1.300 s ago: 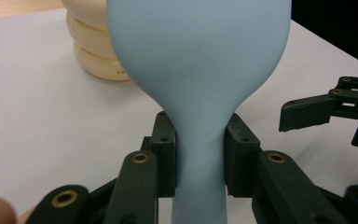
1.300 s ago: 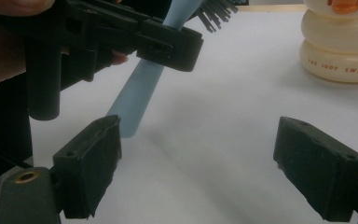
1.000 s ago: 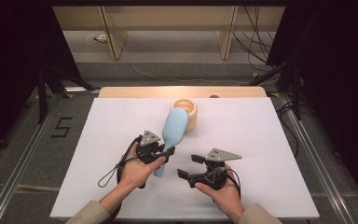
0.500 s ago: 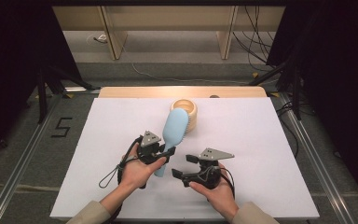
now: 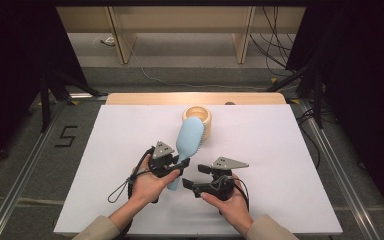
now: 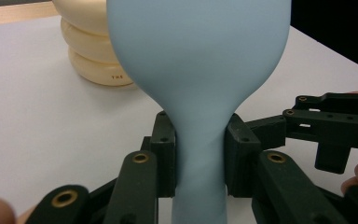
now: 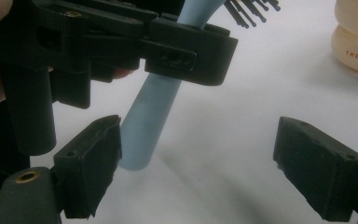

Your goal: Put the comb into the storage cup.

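1. Left gripper (image 5: pixel 172 167), lower centre of the high view: jaws clamped on the neck of the blue hairbrush (image 5: pixel 188 142).
2. Brush long axis runs from lower centre up toward the cream ring container (image 5: pixel 198 116); its head overlaps the container.
3. Right gripper (image 7: pixel 198 158): jaws spread wide, empty.
4. Handle end (image 7: pixel 142 140) lies just beside that gripper's left-hand jaw, off-centre in the gap.
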Demonstrator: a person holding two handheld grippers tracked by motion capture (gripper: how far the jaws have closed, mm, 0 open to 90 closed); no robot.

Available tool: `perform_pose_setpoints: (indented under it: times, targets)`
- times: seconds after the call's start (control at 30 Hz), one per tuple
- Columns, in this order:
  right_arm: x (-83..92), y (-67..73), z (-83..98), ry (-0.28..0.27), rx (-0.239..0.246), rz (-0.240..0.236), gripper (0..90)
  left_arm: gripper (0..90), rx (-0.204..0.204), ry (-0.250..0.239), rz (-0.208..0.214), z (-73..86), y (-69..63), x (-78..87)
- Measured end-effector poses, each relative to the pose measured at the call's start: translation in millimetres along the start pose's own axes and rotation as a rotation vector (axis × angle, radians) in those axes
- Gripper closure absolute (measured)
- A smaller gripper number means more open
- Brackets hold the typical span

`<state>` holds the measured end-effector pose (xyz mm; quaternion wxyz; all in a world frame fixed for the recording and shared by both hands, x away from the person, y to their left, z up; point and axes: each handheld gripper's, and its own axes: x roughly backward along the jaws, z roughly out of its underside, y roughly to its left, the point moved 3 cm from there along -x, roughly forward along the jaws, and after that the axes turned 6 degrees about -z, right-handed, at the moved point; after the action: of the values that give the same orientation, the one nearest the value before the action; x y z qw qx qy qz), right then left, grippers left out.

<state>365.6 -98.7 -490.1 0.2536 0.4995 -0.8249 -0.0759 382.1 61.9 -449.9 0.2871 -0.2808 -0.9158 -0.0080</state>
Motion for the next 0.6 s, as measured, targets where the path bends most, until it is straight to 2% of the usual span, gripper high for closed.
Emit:
perform_pose_setpoints:
  times: [0.23,0.6]
  targets:
    - [-3.5,1.8,0.0,0.006,-0.013,-0.006,16.2,69.2,0.01,-0.007,0.002,0.3,-1.7,0.1]
    - [-9.2,3.4,0.4,0.008,-0.006,-0.014,16.2,69.2,0.017,-0.016,0.009,0.4,-3.0,0.1]
